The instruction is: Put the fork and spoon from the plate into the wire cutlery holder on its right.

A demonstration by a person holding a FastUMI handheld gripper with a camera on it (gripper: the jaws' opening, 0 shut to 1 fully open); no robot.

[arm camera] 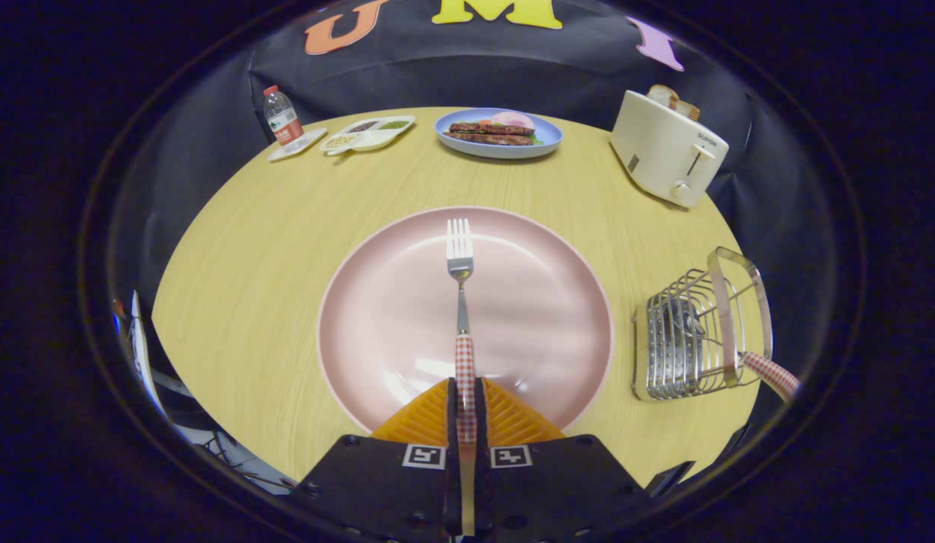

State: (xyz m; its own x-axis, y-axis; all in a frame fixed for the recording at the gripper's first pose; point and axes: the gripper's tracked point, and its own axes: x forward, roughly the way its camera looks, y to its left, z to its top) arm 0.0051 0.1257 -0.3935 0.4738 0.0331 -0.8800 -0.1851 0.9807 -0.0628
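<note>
A round, pale wooden surface (249, 249) is filling the booth, with black cloth hanging behind it. Along its far edge a water bottle (282, 119) is standing on a small white tray beside a divided white dish (368, 134); a blue plate of food (498, 133) is sitting in the middle and a cream toaster (667, 147) with bread in its slots is standing farther right. The pink plate (528, 317) is lying just ahead of the tool (465, 411), whose orange fingers are pinching narrowly on the checked handle of the fork (461, 290), tines pointing away over the plate. The wire cutlery holder (694, 339) is sitting right of the plate, with the spoon (769, 375) inside it: its checked handle is sticking out, its bowl hard to make out behind the wires.
</note>
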